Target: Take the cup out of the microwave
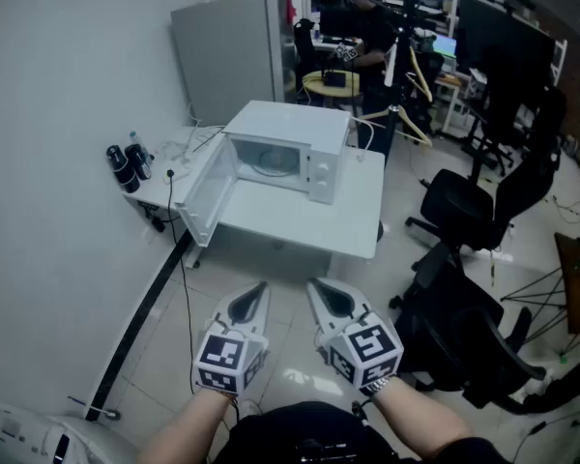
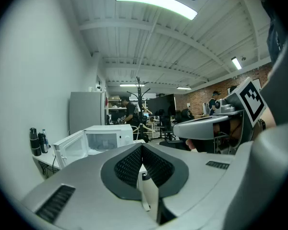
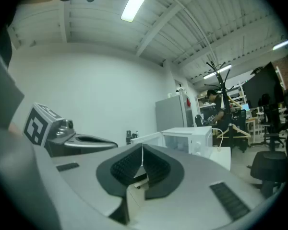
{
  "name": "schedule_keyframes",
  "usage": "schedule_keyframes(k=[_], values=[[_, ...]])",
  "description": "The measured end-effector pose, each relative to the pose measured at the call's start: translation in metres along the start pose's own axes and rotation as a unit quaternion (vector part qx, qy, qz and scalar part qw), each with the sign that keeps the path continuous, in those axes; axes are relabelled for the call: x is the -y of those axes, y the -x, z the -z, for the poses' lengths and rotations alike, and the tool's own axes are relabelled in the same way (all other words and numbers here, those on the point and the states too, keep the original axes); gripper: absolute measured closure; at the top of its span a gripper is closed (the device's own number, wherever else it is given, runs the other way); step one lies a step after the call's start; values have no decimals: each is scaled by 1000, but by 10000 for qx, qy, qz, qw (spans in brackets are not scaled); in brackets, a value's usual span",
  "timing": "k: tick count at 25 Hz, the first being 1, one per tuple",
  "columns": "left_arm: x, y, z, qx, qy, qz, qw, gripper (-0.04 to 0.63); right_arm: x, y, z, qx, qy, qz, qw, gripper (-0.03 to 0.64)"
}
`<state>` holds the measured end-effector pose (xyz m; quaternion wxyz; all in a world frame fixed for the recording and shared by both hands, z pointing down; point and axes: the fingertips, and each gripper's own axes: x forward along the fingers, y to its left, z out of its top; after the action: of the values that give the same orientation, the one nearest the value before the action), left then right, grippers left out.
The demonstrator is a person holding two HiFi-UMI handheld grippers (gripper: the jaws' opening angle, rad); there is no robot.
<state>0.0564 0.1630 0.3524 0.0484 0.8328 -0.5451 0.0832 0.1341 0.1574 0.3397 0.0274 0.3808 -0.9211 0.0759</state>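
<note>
Nearest to me are my two forearms, low in the head view, each hand carrying a gripper. The left gripper point(image 1: 261, 288) and right gripper point(image 1: 312, 284) sit side by side, a little apart, over the tiled floor point(image 1: 271, 375), both pointing roughly level toward the table. In the left gripper view its jaws are pressed together with nothing between them. It's the same in the right gripper view: jaws fully closed and empty.

Further out is a white table point(image 1: 353, 230), well apart from both grippers. The white microwave point(image 1: 319, 129) sits on it, its door point(image 1: 205, 193) swung wide open to the left. The cavity faces me, and I see a pale round shape on its floor. I can't make out the cup from here, so I can't tell where it is.

Two dark bottles point(image 1: 128, 165) stand at the table's left end by the wall. Behind is a tall grey cabinet point(image 1: 227, 56). Black office chairs point(image 1: 474, 201) are to the right, and a person point(image 1: 367, 27) is at the back.
</note>
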Motion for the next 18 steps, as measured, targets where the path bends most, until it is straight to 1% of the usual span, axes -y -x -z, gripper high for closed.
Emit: schedule_keyframes(k=[4, 10, 13, 18], values=[[6, -6, -5, 23, 6, -5, 10000, 598, 7, 3, 0, -64, 3, -10, 10000, 584], [-1, -16, -6, -7, 57, -14, 10000, 598, 16, -6, 3, -109, -28, -9, 9999, 584], [-11, -22, -2, -52, 62, 7, 10000, 598, 19, -18, 3, -104, -40, 22, 9999, 584], [-37, -37, -1, -16, 129, 69, 9999, 598, 22, -46, 5, -152, 4, 84, 9998, 584]])
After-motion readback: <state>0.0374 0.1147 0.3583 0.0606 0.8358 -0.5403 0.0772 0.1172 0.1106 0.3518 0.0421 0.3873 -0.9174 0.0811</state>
